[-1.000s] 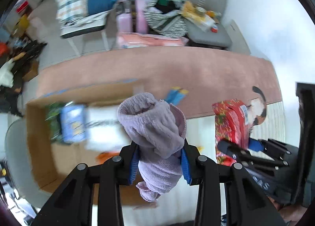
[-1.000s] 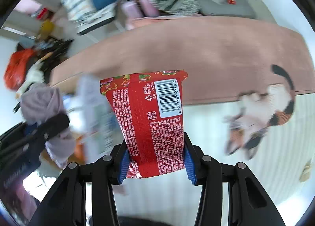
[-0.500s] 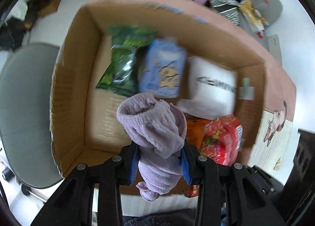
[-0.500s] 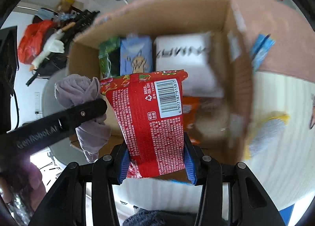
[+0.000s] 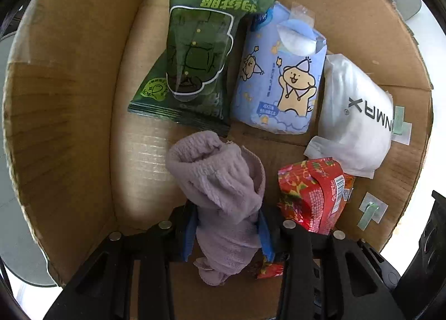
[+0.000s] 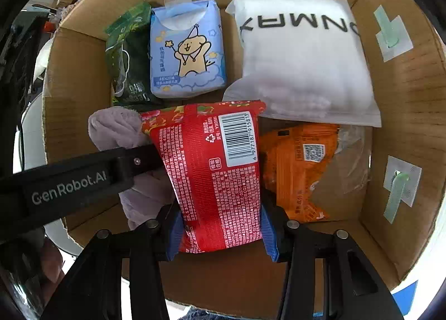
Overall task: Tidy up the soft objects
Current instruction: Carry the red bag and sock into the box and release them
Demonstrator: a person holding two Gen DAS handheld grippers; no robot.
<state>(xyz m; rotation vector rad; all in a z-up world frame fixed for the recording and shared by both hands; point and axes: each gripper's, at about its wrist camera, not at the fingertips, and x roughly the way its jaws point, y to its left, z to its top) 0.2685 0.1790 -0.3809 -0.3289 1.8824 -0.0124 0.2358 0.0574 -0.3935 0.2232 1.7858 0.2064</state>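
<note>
My left gripper is shut on a rolled lilac towel and holds it inside an open cardboard box, over its near left floor. My right gripper is shut on a red snack pack, held upright inside the same box, just right of the towel. The red pack also shows in the left wrist view. The left gripper's arm crosses the right wrist view.
In the box lie a green packet, a blue tissue pack with a bear drawing, a white pouch and an orange packet. Taped green tabs sit on the right wall. A grey seat is left of the box.
Both grippers have moved from above the rug to over the box and then lowered into it, each keeping its hold. The box now fills both views.
</note>
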